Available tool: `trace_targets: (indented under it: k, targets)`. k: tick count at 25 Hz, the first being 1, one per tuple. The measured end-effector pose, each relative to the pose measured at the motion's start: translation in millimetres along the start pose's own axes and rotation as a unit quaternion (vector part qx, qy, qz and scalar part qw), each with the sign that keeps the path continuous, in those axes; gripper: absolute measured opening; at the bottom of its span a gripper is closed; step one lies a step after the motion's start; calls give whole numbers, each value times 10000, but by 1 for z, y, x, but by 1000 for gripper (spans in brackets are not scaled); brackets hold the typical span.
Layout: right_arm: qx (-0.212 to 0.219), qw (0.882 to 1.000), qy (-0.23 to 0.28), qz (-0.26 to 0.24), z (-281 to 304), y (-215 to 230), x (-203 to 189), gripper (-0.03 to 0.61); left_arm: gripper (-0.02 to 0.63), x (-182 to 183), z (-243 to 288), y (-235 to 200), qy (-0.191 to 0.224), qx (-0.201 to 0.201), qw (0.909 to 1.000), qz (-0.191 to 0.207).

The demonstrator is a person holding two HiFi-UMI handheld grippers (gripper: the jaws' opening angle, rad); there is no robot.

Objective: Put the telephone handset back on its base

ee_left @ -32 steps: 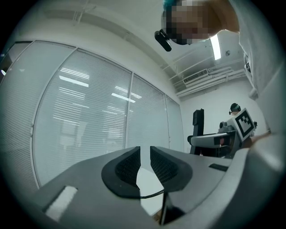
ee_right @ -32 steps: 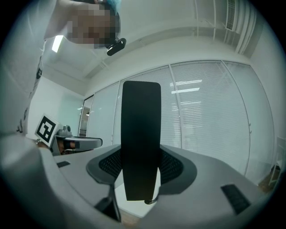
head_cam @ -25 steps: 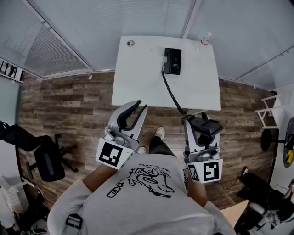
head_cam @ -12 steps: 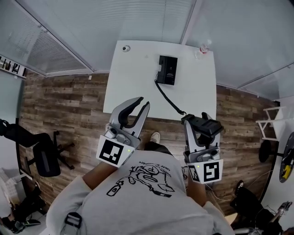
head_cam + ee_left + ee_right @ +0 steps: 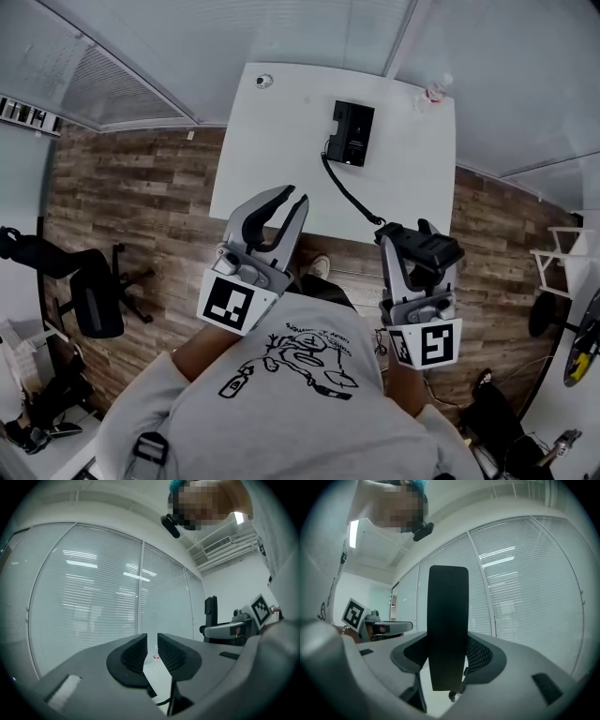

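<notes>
So the white rectangular table (image 5: 272, 159) is straight ahead, and the flat black telephone base (image 5: 352, 134) lies on its far half, long side running away from the person. The right gripper (image 5: 410, 239) is clamped on the black slab-shaped handset (image 5: 448, 620), held on end just short of the table edge. The base is ahead and a bit left of it. The left gripper (image 5: 292, 197) looks nearer the base but it's empty, jaws a narrow slit apart. A thin black cord (image 5: 349, 192) runs from base to handset.
</notes>
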State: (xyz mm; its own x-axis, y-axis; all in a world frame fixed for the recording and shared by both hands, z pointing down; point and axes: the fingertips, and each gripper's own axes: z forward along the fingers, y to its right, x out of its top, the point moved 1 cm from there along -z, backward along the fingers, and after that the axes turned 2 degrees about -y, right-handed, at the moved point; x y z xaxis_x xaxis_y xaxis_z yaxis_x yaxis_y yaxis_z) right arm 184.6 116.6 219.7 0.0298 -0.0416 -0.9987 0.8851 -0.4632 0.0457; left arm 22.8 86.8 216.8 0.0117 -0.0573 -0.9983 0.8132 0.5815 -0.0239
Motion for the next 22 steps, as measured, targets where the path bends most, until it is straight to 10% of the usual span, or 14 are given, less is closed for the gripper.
trace_targets:
  k: [22]
  targets:
    - [-232, 9991, -338, -53, 172, -3, -7, 209, 64, -5, 79, -152, 14, -298, 9993, -227]
